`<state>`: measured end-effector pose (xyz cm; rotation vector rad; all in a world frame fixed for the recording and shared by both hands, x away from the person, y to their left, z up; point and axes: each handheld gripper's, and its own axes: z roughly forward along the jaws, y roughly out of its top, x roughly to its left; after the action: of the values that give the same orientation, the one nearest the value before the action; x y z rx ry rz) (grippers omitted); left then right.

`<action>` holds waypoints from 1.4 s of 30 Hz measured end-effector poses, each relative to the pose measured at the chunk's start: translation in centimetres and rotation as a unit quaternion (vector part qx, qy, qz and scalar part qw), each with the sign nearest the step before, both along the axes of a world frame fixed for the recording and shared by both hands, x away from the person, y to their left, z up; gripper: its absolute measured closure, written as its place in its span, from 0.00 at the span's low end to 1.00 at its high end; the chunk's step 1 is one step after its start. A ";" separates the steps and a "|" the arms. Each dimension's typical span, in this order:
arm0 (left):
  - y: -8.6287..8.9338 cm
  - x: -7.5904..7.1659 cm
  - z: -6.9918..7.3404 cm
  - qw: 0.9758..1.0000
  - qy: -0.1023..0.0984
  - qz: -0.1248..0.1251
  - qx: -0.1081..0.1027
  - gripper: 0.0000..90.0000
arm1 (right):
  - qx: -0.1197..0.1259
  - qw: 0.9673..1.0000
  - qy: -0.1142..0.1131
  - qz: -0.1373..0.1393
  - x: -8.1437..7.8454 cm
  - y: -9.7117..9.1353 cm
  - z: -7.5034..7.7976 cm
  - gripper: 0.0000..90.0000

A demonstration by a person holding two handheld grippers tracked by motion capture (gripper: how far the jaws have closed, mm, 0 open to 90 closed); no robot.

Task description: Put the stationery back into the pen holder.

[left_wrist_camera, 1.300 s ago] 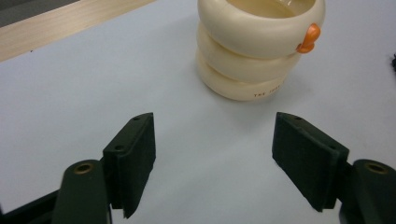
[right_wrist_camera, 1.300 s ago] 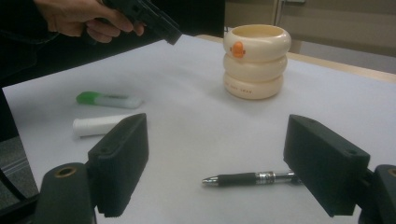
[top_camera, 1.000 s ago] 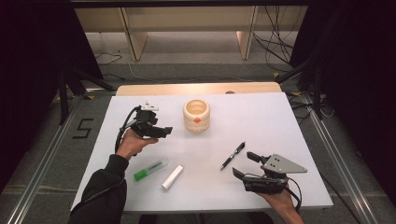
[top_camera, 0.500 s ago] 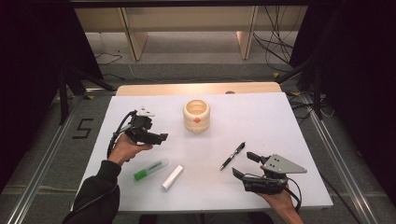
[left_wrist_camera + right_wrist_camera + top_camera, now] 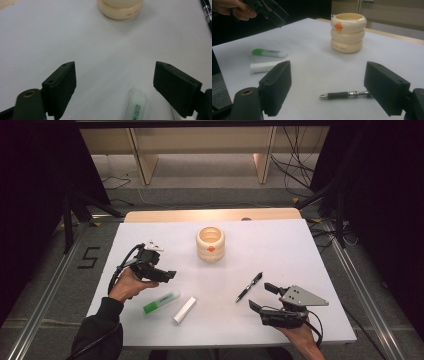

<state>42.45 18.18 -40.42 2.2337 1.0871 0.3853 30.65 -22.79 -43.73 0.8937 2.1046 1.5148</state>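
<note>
The green-capped highlighter [image 5: 161,302] lies flat on the white table [image 5: 320,250], near the person's edge on the left, with a white tube [image 5: 184,310] just beside it to the right. The left gripper [image 5: 159,273] hovers above and just behind it with its fingers [image 5: 60,86] spread wide and empty; in the left gripper view the highlighter's clear end sits low between them, nearer the right finger. Judging from this, the highlighter is likely the next pick: the hand should centre over the barrel, come down square across it, and keep clear of the tube. The right gripper [image 5: 260,297] rests low near the black pen [image 5: 249,287], fingers also wide apart, holding nothing. A cream ringed cup [image 5: 210,243] stands well apart, farther back.
</note>
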 end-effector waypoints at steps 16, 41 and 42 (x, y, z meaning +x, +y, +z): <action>0.5 -1.8 -1.2 0.996 0.067 -0.027 0.047 0.21 | -0.004 1.000 -0.003 0.000 -0.2 0.1 0.1 0.25; 0.4 -3.4 -4.3 0.982 0.135 -0.075 0.112 0.36 | -0.007 1.000 -0.002 0.000 -0.2 0.0 0.0 0.25; 0.4 -3.4 -4.4 0.981 0.135 -0.077 0.115 0.38 | -0.007 1.000 -0.002 0.000 -0.2 0.0 0.0 0.25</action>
<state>39.05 18.60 -44.77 2.6150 1.0364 0.1497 30.44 -22.77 -43.70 0.8847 2.1103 1.5002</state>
